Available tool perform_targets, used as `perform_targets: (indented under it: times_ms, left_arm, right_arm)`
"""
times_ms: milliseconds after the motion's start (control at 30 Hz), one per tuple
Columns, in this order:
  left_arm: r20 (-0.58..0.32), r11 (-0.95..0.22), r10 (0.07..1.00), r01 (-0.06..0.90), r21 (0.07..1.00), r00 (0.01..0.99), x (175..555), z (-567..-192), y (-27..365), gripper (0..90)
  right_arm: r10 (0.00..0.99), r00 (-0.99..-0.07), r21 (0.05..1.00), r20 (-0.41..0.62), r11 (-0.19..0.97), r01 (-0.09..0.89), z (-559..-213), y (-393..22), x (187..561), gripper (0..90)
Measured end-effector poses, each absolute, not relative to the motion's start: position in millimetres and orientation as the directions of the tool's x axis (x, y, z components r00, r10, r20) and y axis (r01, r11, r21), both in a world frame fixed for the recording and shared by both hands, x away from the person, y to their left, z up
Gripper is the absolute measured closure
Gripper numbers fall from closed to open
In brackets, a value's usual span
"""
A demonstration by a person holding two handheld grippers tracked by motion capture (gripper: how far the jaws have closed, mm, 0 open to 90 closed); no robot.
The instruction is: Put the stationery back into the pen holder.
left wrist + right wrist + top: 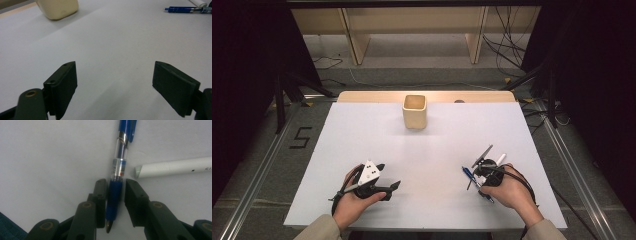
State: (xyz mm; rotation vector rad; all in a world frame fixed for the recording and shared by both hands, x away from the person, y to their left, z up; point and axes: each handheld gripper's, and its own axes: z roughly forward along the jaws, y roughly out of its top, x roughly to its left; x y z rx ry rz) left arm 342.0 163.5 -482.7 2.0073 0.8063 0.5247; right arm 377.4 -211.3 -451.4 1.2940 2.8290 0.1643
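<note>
- Blue plastic ballpoint pen with a clear barrel [117, 177] lies flat on the white table top [422, 165], near the front right corner. It is between the jaws of my right gripper [115, 195], by its blue grip section, tip pointing back toward the gripper body.
- Right gripper state: jaws drawn in close on both sides of the pen. The left one looks to be touching the barrel, and a thin gap shows on the other side. I read this as not yet a firm pinch; the pen rests on the table.
- Left gripper [115, 80]: jaws spread wide, nothing between them, held low over bare table at the front left. In the high view the left hand [357, 192] cradles it, idle.
- White cylindrical marker [175, 167] lies just beside the pen, its end near the right jaw but apart from it.
- Step in hand, as I judge it: picking up the pen, grasp stage. The likely destination is the cream square-sided cup [414, 111], standing upright near the far edge at centre, well apart from the pen.
- Next move calls for: finishing the squeeze until both pads bear on the grip section, then a straight lift. Risk: the right jaw nudging the marker, or the pen rolling out of a loose hold.
- Surface: matt white sheet over a pale wooden table [362, 96], uncluttered.
- Room: dim, dark curtains at both sides, grey floor with loose cables [507, 45], metal rails [257, 175] along the table, light wooden frame behind.
</note>
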Motion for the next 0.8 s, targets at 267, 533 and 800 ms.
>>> perform_targets:
  times_ms: [267, 533, 800]
  left_arm:
    - [0.055, -0.399, 0.713, 0.338, 0.852, 0.699, 342.1, -482.7, 163.4, 19.6]
    - [0.055, -0.4, 0.711, 0.339, 0.851, 0.701, 341.9, -482.6, 163.4, 19.6]
    - [0.057, -0.404, 0.709, 0.338, 0.85, 0.703, 341.9, -482.7, 163.3, 20.2]
  right_arm:
    - [0.743, -0.669, 0.104, -0.006, 0.666, 0.738, -451.2, -210.0, 376.2, 76.9]
    - [0.749, -0.663, 0.108, -0.001, 0.659, 0.744, -451.5, -211.0, 376.9, 79.6]
    - [0.759, -0.651, 0.108, 0.006, 0.647, 0.755, -450.8, -211.4, 376.8, 80.1]
